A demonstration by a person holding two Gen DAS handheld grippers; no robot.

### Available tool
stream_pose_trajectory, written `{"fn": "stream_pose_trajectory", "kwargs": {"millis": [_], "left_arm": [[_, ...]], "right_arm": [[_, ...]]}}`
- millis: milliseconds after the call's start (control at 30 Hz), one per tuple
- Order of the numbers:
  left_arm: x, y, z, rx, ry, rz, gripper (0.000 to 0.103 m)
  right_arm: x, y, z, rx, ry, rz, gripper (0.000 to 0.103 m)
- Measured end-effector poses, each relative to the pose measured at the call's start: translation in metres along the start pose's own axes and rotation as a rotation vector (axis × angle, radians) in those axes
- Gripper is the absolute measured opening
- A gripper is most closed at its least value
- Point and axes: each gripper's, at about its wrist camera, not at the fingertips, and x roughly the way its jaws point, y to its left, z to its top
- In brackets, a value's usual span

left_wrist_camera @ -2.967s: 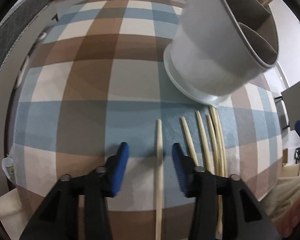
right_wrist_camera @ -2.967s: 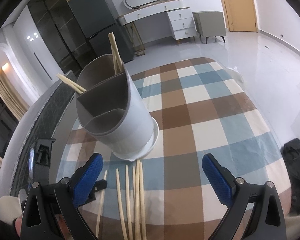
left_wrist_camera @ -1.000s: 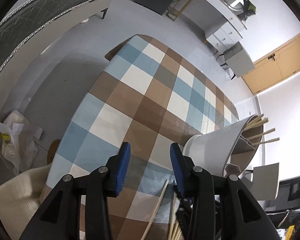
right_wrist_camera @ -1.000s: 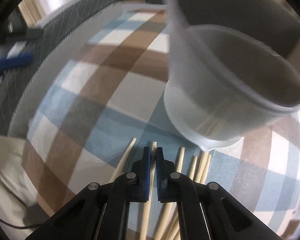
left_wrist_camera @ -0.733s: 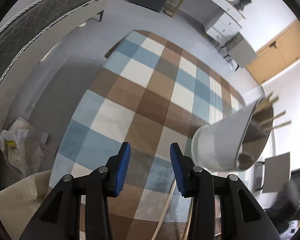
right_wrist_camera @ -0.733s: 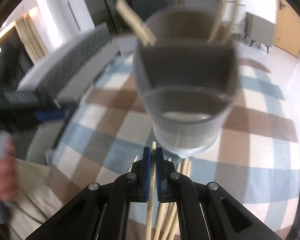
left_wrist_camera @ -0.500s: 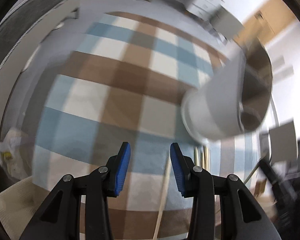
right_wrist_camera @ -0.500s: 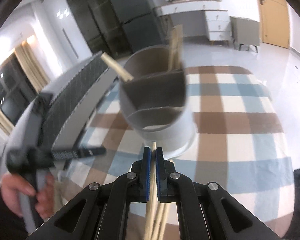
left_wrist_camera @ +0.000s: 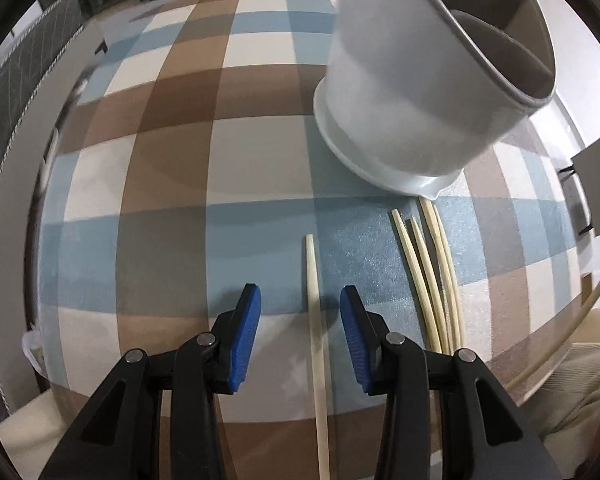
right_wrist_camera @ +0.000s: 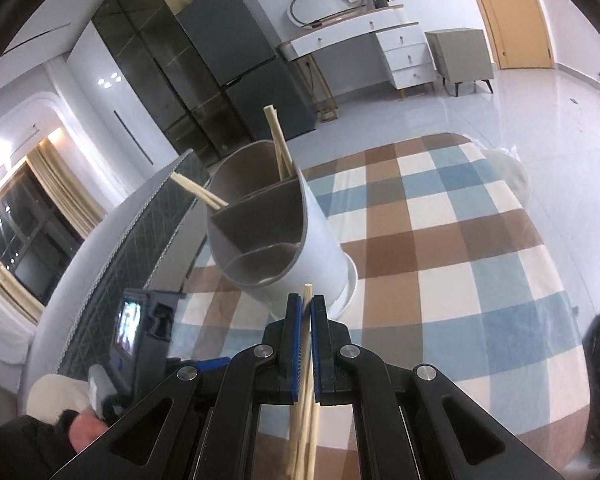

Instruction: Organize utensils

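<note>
Right gripper (right_wrist_camera: 305,316) squeezes chopstick (right_wrist_camera: 307,300), tip aimed at holder (right_wrist_camera: 278,240) just beyond. Left gripper (left_wrist_camera: 300,312) open, straddling lone chopstick (left_wrist_camera: 314,300) lengthwise.

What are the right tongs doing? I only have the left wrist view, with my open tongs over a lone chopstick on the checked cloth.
Observer: The right tongs are shut on one chopstick. Its tip pokes out just past the pads, in front of the holder.
Operator: Is anything in the holder yet?
Observer: Yes, standing chopsticks lean in the far compartment.
Operator: And the compartment nearest you?
Observer: The near compartment looks empty, as far as I can see into it.
</note>
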Motion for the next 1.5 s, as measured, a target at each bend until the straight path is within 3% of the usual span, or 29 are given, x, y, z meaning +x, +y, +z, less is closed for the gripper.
{"fn": "stream_pose_trajectory", "kwargs": {"millis": [67, 133, 167, 267, 367, 600, 767, 1167, 1500], "left_arm": [[-0.001, -0.010, 0.000, 0.046, -0.008, 0.060, 0.033], [-0.003, -0.017, 0.002, 0.065, -0.005, 0.044, 0.006], [-0.003, -0.021, 0.002, 0.074, -0.003, 0.047, 0.002], [-0.005, -0.029, 0.003, 0.103, -0.022, 0.079, 0.001], [-0.012, -0.025, 0.005, 0.061, -0.055, 0.045, 0.001], [-0.095, -0.015, -0.008, 0.015, -0.354, -0.033, 0.001], [-0.133, -0.025, -0.014, 0.002, -0.469, -0.062, 0.001], [-0.131, -0.018, -0.016, 0.027, -0.473, -0.061, 0.001], [-0.161, -0.004, -0.017, -0.013, -0.492, -0.099, 0.001]], "right_arm": [[0.001, -0.001, 0.001, -0.001, -0.002, 0.002, 0.004], [0.003, -0.003, 0.002, -0.003, -0.003, 0.000, 0.004], [0.004, -0.004, 0.001, -0.001, 0.001, -0.001, 0.004], [0.007, -0.007, 0.002, 0.009, 0.004, -0.004, 0.004], [0.007, -0.008, 0.003, 0.019, -0.003, 0.001, 0.004], [0.000, 0.009, 0.001, -0.026, -0.040, 0.008, 0.004], [-0.010, 0.028, -0.004, -0.094, -0.075, 0.001, 0.004], [-0.030, 0.054, -0.010, -0.156, -0.147, -0.027, 0.003], [-0.047, 0.057, 0.002, -0.128, -0.189, -0.019, 0.003]]}}
